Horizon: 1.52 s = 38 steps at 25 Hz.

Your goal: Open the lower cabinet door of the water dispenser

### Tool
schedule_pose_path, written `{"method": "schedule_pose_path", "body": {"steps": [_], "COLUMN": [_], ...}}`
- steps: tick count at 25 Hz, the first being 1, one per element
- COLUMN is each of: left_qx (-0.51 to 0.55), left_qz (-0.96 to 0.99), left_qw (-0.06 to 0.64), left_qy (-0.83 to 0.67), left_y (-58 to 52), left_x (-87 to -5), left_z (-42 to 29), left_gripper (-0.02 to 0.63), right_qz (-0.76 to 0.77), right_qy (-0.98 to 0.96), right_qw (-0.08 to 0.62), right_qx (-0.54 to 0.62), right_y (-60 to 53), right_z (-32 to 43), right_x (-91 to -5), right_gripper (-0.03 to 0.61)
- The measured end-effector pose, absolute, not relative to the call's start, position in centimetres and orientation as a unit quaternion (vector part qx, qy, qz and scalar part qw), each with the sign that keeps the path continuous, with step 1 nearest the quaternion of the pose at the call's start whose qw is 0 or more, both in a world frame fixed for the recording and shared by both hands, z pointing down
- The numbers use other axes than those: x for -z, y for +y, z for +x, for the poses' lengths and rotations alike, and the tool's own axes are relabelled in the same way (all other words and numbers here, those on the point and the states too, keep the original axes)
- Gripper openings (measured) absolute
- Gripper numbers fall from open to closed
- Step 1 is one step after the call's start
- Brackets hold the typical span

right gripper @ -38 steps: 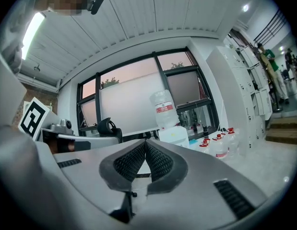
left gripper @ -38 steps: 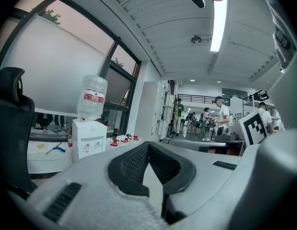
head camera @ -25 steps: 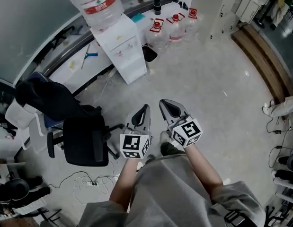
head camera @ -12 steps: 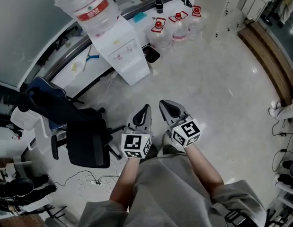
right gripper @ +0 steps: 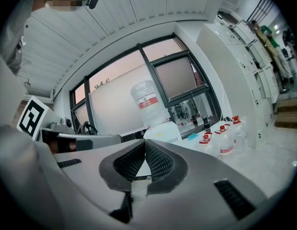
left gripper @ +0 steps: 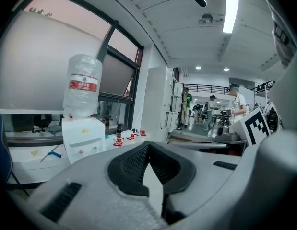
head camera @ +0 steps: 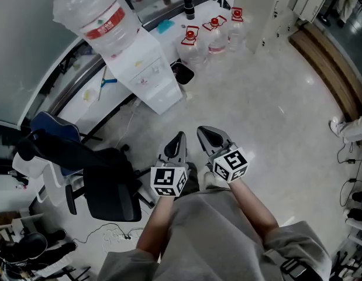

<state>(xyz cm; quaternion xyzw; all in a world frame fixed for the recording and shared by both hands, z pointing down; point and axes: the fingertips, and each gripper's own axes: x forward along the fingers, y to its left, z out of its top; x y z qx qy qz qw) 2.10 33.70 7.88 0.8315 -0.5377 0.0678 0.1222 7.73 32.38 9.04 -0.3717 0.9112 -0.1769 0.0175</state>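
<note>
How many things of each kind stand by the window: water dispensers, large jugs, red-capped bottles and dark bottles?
Water dispenser: 1
Large jug on top of it: 1
Red-capped bottles on the floor: 3
Dark bottle: 1
Total: 6

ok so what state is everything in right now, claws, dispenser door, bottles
left claw: shut, nothing in it
right claw: shut, nothing in it
water dispenser: upright, well clear of both claws
lower cabinet door: closed, untouched
big water bottle: upended on top of the dispenser
floor bottles: upright, red caps on
</note>
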Motion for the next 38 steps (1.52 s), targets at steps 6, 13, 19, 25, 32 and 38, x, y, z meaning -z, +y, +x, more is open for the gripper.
{"method": "schedule_pose_path", "body": {"steps": [6, 13, 19, 25, 32, 38], "left_qx": [-0.071, -0.072, -0.076, -0.082, -0.081, -0.080], "left_qz": [0.840, 0.848, 0.858, 0.858, 0.850, 0.830], "left_qw": [0.135, 0.154, 0.171, 0.193, 0.213, 0.219], "left_qy": [-0.521, -0.502, -0.478, -0.468, -0.474, -0.507], "left_y": [28.1, 22.5, 19.6, 17.4, 14.5, 10.6], "left_x": [-9.0, -10.9, -13.4, -15.8, -18.5, -21.1], "left_z": [-1.3, -5.4, -8.1, -9.6, -9.6, -9.6], "left_gripper": [0.008, 0.008, 0.008, 0.008, 0.008, 0.008], "right_qz": [-0.389, -0.410, -0.429, -0.436, -0.415, -0.375], "right_qy": [0.903, 0.891, 0.878, 0.871, 0.880, 0.896], "right_qw": [0.001, -0.017, -0.036, -0.053, -0.078, -0.098], "right_qx": [0.183, 0.194, 0.208, 0.218, 0.217, 0.216], "right_y": [27.2, 22.1, 19.6, 17.8, 14.6, 10.2], "right_z": [4.7, 1.3, -0.1, -0.5, -0.5, -0.3], "right_x": [-9.8, -11.2, -12.9, -14.9, -17.7, -21.3], "right_gripper": [0.012, 0.012, 0.012, 0.012, 0.012, 0.012]}}
